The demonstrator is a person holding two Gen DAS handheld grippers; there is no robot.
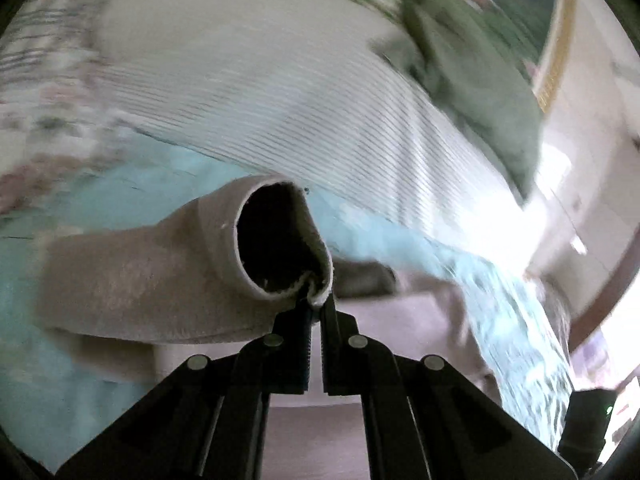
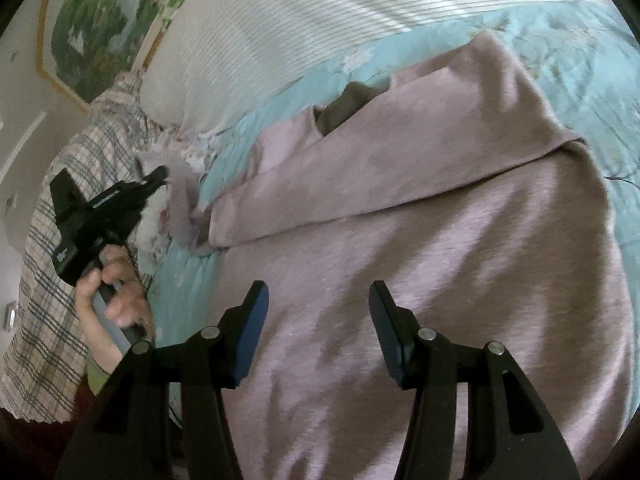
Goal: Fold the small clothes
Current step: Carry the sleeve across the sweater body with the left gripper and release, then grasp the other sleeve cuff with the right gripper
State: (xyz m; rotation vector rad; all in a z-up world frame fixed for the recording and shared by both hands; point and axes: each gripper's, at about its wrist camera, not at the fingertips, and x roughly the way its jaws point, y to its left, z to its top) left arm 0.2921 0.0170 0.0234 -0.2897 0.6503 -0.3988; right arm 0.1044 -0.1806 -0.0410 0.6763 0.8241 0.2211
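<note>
A mauve long-sleeved top (image 2: 420,240) lies spread on the bed, its neck opening (image 2: 344,108) toward the far side and one part folded across its chest. My left gripper (image 1: 316,300) is shut on the rim of a sleeve cuff (image 1: 224,240), which hangs open like a tube above the quilt. The right wrist view shows that left gripper (image 2: 160,174) at the left, held by a hand (image 2: 120,292), with the lifted sleeve blurred beside it. My right gripper (image 2: 318,292) hovers open over the top's lower body, nothing between its fingers.
A light blue floral quilt (image 2: 560,60) covers the bed. A white striped pillow (image 2: 320,20) lies beyond the top, a green cloth (image 1: 480,80) past it. A plaid cloth (image 2: 60,240) drapes at the left edge. A framed picture (image 2: 92,20) hangs on the wall.
</note>
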